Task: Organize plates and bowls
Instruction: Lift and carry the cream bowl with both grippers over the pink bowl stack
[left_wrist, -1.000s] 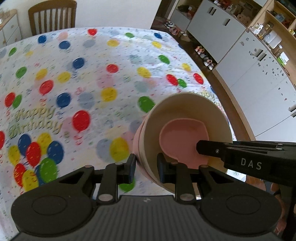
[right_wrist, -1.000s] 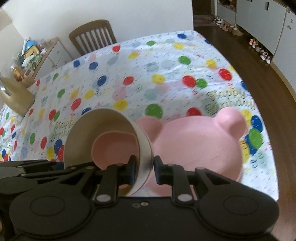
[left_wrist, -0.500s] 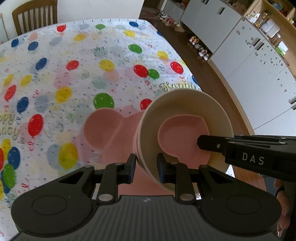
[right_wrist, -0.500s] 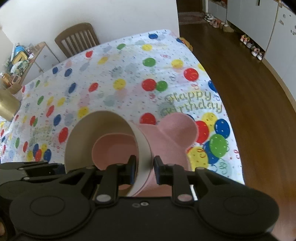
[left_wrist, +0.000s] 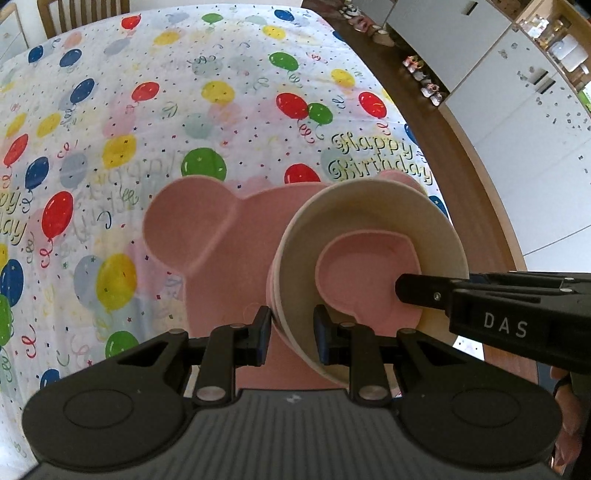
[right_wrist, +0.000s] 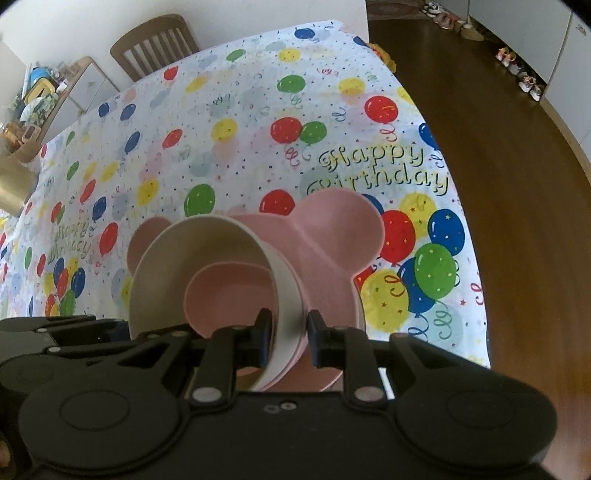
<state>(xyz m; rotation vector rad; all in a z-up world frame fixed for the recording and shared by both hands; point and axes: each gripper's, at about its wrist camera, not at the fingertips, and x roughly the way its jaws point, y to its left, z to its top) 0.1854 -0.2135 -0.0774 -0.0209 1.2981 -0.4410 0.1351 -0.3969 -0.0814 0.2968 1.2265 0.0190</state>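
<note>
Both grippers, left gripper (left_wrist: 291, 332) and right gripper (right_wrist: 286, 339), have carried the cream round bowl (left_wrist: 369, 236) with its pink nested bowl (left_wrist: 369, 277) over the pink bear-eared plate (left_wrist: 221, 243), each pinching a rim, so stacking looks next

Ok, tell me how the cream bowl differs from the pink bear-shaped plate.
The round cream bowl is deep and plain-rimmed; the pink bear-shaped plate is shallow with ear compartments. The bowl is tilted and held at its rim by both hand-held grippers; the plate lies flat on the tablecloth. The bowl holds a smaller pink dish.
</note>
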